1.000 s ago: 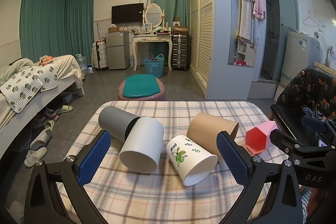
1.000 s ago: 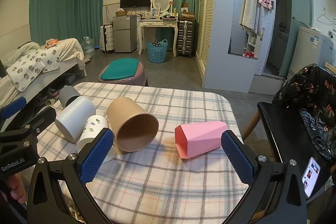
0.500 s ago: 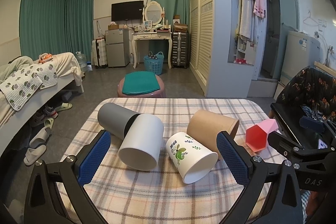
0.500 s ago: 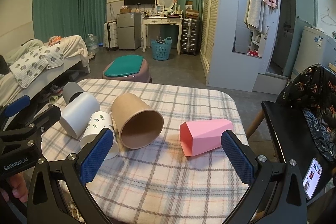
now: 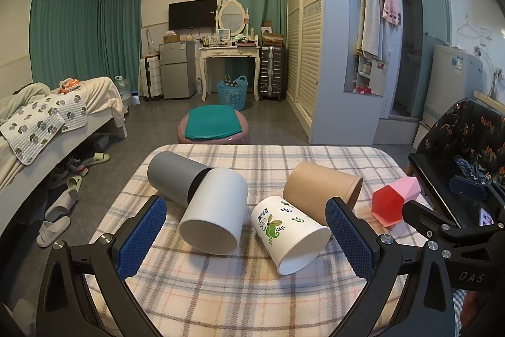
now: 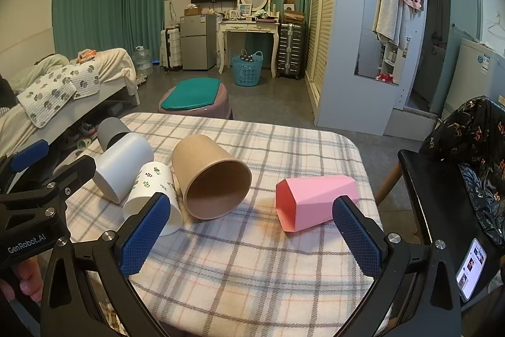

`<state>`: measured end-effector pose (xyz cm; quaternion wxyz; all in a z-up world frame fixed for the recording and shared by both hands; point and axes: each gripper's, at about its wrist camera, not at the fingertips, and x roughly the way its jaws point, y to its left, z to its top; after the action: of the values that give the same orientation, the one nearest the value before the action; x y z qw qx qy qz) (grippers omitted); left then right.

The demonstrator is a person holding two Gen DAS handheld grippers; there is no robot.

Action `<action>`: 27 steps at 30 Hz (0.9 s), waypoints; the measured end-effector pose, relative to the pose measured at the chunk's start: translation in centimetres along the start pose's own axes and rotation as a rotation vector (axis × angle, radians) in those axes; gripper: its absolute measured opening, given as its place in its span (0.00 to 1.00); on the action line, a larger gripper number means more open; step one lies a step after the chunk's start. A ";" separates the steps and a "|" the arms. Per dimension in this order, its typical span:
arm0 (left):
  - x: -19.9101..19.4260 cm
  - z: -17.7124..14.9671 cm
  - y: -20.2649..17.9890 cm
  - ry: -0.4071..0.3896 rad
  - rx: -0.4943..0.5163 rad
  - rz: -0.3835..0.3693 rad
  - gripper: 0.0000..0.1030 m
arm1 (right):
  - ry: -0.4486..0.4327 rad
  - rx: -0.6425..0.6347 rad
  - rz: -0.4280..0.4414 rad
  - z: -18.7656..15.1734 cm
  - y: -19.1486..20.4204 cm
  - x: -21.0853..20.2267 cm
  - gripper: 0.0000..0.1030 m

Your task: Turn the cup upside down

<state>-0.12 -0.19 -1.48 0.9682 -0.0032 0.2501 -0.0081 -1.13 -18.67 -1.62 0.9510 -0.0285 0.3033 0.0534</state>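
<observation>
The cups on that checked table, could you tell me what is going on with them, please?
A person holds a gripper in each hand over the table. Five cups lie on their sides: grey cup, white cup, leaf-print cup, brown cup and pink cup. The left gripper faces the white and leaf-print cups, the right gripper the brown and pink ones. Both are open, holding nothing; no cup is flipped yet.
</observation>
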 end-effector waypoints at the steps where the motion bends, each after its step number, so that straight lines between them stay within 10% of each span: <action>1: 0.0 -0.1 0.0 0.000 0.000 0.000 1.00 | 0.001 0.000 0.000 0.0 0.0 0.0 1.00; 27: 1.2 0.4 1.2 0.031 -0.005 0.025 1.00 | 0.022 -0.044 0.023 1.5 0.0 1.6 1.00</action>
<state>1.13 0.95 -1.75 0.9642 -0.0024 0.2653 0.0044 1.03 -18.39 -1.37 0.9460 -0.0468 0.3130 0.0705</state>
